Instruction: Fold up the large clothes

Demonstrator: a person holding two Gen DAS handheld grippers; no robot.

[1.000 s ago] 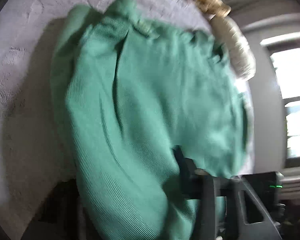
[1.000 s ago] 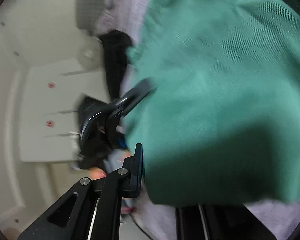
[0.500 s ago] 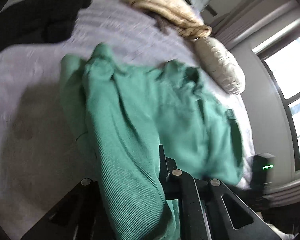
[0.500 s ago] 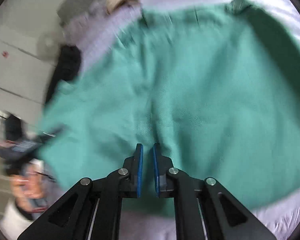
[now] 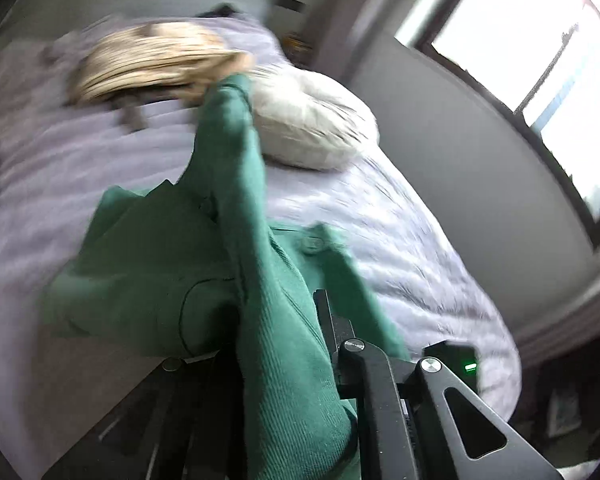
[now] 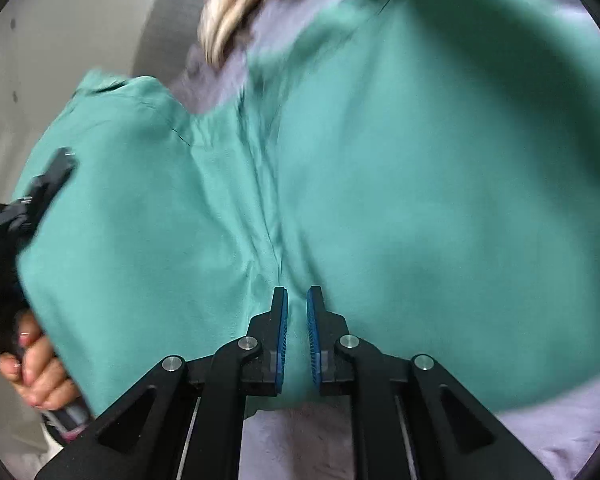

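A large green garment (image 6: 400,184) is held up over the lilac bed and fills the right wrist view. My right gripper (image 6: 297,312) is shut on its lower edge, a fold of cloth pinched between the blue pads. In the left wrist view the same green garment (image 5: 268,320) runs as a ribbed strip between the fingers of my left gripper (image 5: 288,320), which is shut on it; the left finger is hidden by cloth. The left gripper also shows in the right wrist view (image 6: 40,188), at the garment's left edge, with the hand under it.
A lilac bedspread (image 5: 400,248) covers the bed. A cream pillow (image 5: 312,124) and a tan folded blanket (image 5: 152,64) lie at its head. A grey wall and a bright window (image 5: 540,52) are to the right.
Both grippers have lifted the garment off the bed. The left camera has tilted up toward the pillows and window. The garment now hangs stretched between the two grippers.
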